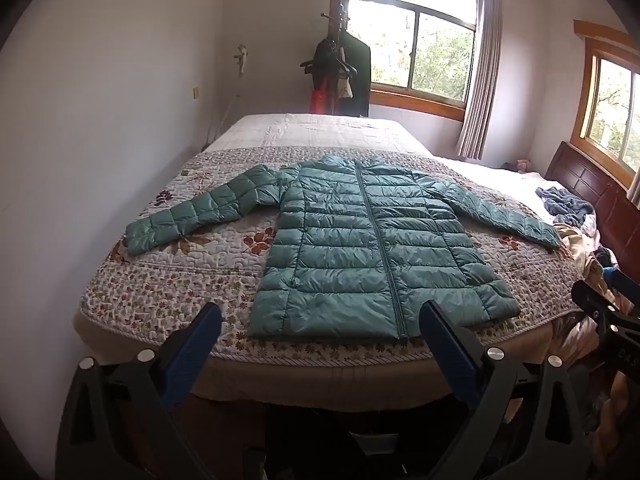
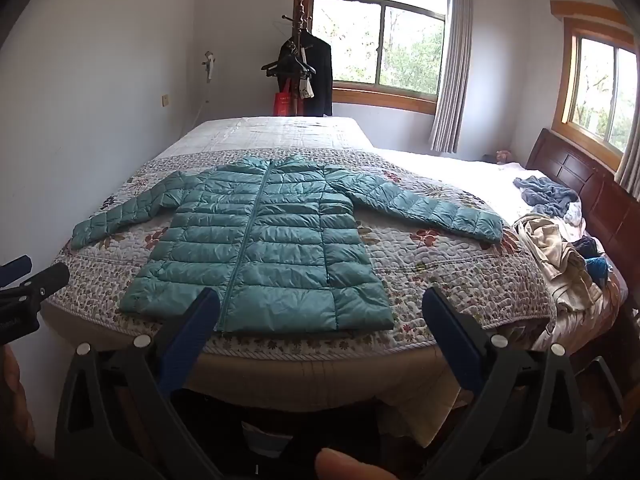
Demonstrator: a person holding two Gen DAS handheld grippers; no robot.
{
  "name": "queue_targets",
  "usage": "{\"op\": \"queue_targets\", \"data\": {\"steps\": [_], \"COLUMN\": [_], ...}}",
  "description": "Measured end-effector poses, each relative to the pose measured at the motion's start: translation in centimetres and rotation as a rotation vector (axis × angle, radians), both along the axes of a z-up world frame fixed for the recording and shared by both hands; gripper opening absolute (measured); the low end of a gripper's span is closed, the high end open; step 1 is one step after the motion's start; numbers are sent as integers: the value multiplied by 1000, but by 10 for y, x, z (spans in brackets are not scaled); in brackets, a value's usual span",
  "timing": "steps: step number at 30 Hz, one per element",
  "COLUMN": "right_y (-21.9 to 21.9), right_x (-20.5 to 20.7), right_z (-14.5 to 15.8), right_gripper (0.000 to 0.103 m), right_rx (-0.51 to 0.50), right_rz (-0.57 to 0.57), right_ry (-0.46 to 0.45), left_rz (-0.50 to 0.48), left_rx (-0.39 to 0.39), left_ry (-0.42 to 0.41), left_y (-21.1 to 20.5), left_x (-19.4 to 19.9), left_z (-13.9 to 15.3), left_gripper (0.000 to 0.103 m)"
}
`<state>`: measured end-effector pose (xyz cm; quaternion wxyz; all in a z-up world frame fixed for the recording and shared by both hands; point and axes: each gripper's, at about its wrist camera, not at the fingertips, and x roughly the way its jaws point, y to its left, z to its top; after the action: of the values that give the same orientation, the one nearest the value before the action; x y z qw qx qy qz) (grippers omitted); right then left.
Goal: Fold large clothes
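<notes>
A teal quilted puffer jacket (image 1: 360,240) (image 2: 264,240) lies flat and zipped on the floral bedspread (image 1: 168,296) (image 2: 440,264), front up, both sleeves spread outward, hem toward me. My left gripper (image 1: 322,314) hovers open in front of the bed's near edge, short of the hem, nothing between its blue fingers. My right gripper (image 2: 322,300) is open as well, held off the bed just before the hem's right half. The right gripper's tip shows at the right edge of the left wrist view, and the left one's tip at the left edge of the right wrist view.
A heap of other clothes (image 2: 560,248) (image 1: 576,216) lies on the bed's right side by the dark wooden headboard (image 2: 592,200). A coat rack (image 1: 340,68) with dark garments stands behind the bed near the window. A white wall runs along the left.
</notes>
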<state>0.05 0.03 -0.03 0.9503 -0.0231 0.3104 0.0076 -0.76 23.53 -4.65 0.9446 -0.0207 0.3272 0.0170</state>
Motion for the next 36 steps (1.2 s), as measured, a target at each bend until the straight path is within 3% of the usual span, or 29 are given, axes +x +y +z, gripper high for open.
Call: {"op": "queue_targets", "data": {"steps": [36], "right_y": [-2], "right_x": [2], "right_z": [1], "right_gripper": [100], "right_rx": [-10], "right_rz": [-12], "right_ry": [-13], "left_rz": [11], "left_rx": [-5], "left_ry": [-12], "left_y": [5], "left_x": [1], "left_z": [6], "left_gripper": [99]}}
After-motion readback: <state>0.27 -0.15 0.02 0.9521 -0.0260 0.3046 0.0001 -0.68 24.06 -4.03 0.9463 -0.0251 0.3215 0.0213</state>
